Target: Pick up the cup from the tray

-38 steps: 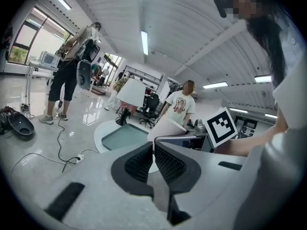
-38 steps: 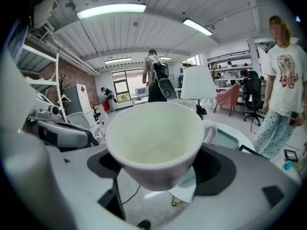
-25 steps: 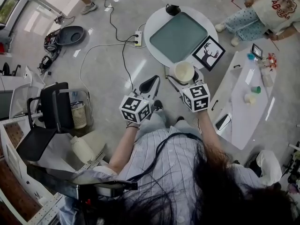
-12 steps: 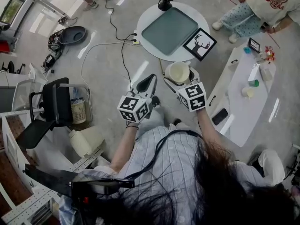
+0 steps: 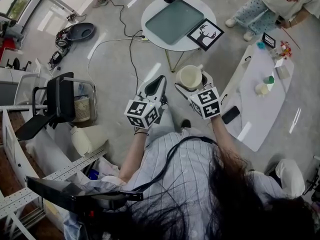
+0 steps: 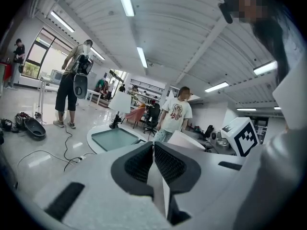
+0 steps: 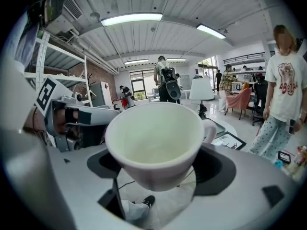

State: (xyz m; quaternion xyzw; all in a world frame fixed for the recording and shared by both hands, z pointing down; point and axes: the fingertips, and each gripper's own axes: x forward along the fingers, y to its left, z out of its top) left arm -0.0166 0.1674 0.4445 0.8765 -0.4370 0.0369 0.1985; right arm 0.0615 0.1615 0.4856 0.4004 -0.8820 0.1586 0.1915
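Both tongs are held in front of my body, side by side. My right tongs grip the white cup from both sides, low on its wall. The cup stands upright, it is empty inside, and its handle is at the right side. My left tongs are closed, pad against pad, with nothing between them. In the head view I see the cup in the air over the floor, well apart from the grey-green tray. This tray lies on the round white surface, and a framed deer picture lies just beside it.
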